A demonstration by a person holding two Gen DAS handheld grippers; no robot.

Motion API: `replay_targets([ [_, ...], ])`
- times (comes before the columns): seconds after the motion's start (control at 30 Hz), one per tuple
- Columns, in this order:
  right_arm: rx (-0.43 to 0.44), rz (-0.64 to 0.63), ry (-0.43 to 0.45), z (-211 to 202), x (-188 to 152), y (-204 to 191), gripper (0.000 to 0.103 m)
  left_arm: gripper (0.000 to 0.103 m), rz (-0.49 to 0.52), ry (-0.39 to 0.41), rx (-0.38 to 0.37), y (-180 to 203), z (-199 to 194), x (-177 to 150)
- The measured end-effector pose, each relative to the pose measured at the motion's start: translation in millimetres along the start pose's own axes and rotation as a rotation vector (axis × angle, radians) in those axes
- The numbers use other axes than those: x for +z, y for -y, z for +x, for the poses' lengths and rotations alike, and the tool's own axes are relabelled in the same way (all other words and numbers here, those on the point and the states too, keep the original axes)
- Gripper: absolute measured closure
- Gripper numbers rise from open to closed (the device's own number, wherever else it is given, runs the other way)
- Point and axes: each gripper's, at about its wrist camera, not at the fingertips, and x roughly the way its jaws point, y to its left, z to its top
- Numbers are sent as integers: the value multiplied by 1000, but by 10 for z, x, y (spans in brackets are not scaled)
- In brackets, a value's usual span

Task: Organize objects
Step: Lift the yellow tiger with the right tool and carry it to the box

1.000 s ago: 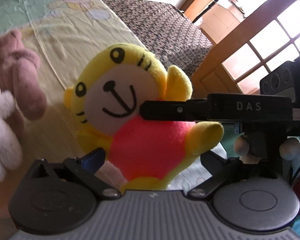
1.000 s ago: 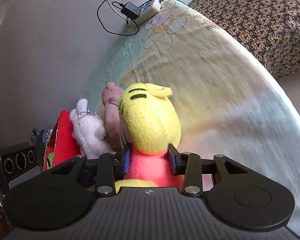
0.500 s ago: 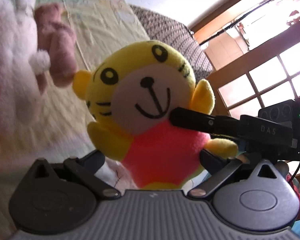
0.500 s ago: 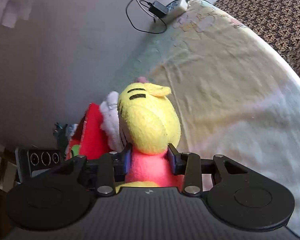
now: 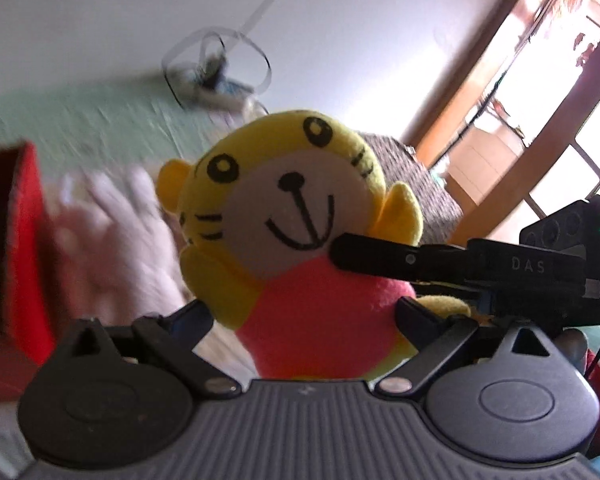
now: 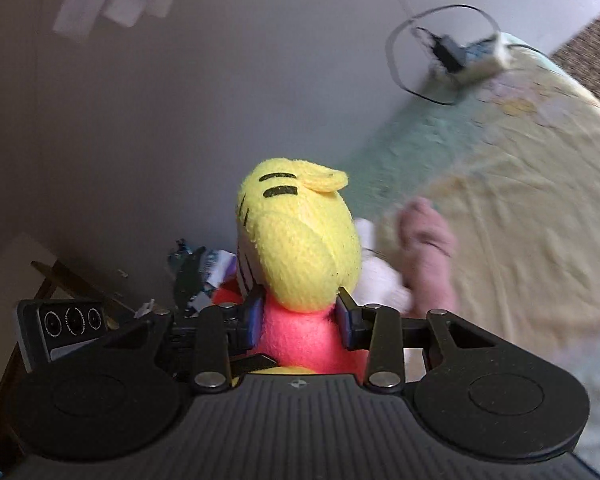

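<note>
A yellow tiger plush [image 5: 288, 216] with a pink body faces the left wrist camera, held in the air. My right gripper [image 6: 300, 318] is shut on its pink body [image 6: 300, 340] just under the head; one right finger [image 5: 380, 256] crosses the plush's neck in the left wrist view. My left gripper [image 5: 304, 320] is open, its fingers standing wide on either side of the plush's lower body without pressing it. A white plush [image 5: 116, 240] and a pink-brown plush [image 6: 428, 248] lie blurred on the bed behind.
A red box [image 5: 24, 248] stands at the left. The bed [image 6: 520, 184] has a pale yellow-green sheet. A power strip with a looped black cable [image 6: 472, 56] lies at its far end by the wall. A brown patterned seat [image 5: 416, 184] and a wooden door [image 5: 540, 80] are to the right.
Both grippers swung up and to the left with the tiger plush. The red box has come into the left view, and the wall now fills the background.
</note>
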Motion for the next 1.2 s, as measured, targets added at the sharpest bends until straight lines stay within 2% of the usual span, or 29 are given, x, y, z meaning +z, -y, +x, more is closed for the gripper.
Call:
replay_targets([
  [0.2, 38, -39, 5, 442, 4, -357, 64, 7, 30, 80, 73, -294, -356, 113],
  [0.43, 16, -47, 22, 1024, -141, -788, 64, 4, 50, 116, 155, -853, -797, 214],
  [0.6, -88, -74, 54, 1380, -302, -1015, 64, 2, 64, 112, 194, -1283, -917, 263],
  [0.87, -263, -93, 110, 1785, -570, -1175, 64, 2, 101, 54, 212, -1822, -841, 244],
  [1.03, -365, -181, 98, 2028, -683, -1288, 64, 3, 116, 17, 207, -1998, -794, 218],
  [1.2, -458, -170, 52, 2207, -753, -1276, 64, 4, 127, -10, 223, -2145, -777, 156],
])
